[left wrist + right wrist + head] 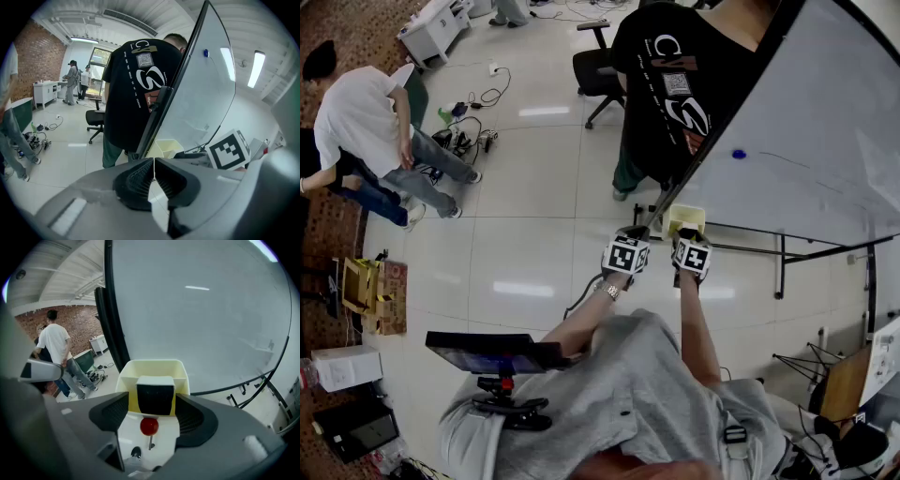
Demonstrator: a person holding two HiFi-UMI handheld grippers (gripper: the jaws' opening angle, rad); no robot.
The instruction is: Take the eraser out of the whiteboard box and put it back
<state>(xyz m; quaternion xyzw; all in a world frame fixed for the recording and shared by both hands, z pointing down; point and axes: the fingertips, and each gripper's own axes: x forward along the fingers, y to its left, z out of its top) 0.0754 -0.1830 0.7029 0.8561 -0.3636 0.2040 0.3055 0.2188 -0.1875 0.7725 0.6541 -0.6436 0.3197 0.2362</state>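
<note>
The pale yellow whiteboard box (152, 369) hangs at the whiteboard's (197, 310) lower edge. My right gripper (151, 408) is right over it, jaws set wide and shut on the eraser (155, 397), a yellow block with a black felt face and white top. A red round-headed pin (149, 426) lies in the box below the eraser. In the head view the right gripper (686, 236) is at the box (684, 218), and the left gripper (632, 232) is just left of it. My left gripper (153, 173) is shut on nothing, with the box (164, 147) ahead.
A person in a black shirt (675, 84) stands close behind the whiteboard's left edge. A black office chair (595, 70) is farther back. Other people (366, 131) and cables (464, 136) are on the floor at far left. The whiteboard stand's legs (783, 253) run right.
</note>
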